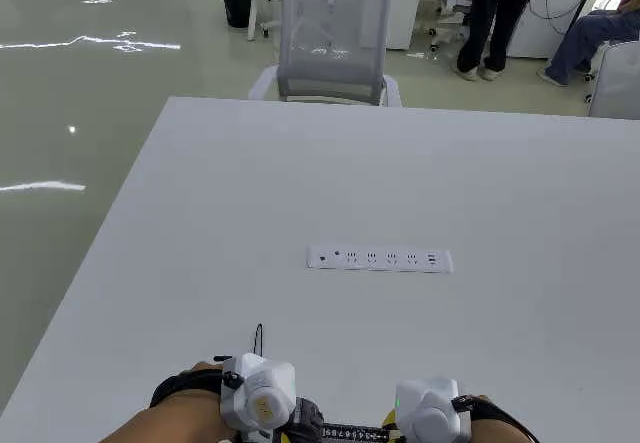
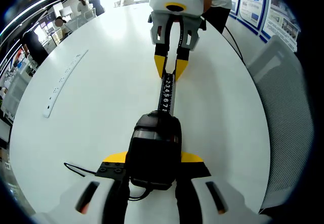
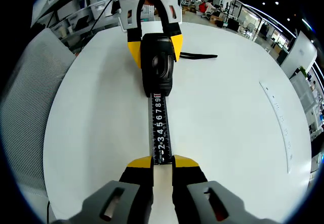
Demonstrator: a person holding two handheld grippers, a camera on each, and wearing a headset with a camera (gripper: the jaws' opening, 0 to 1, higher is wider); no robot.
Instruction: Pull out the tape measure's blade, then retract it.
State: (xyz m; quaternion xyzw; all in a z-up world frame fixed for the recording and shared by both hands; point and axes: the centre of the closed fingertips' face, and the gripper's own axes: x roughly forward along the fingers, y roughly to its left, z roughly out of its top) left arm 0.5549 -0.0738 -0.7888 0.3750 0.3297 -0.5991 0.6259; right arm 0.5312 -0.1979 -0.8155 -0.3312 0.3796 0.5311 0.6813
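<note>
Your left claw [image 2: 154, 159] is clamped on the tape measure's case [image 2: 156, 133], which sits right between its jaws, low over the counter [image 2: 101, 97]. Straight ahead of that claw the blade [image 2: 166, 95] runs out in line with both claws. At the blade's far end your right claw [image 2: 170, 68] is pinched on the tip, facing the left one. Only a short length is out, so I judge the pull goes straight along that line, right claw drawing away from the case.
</note>
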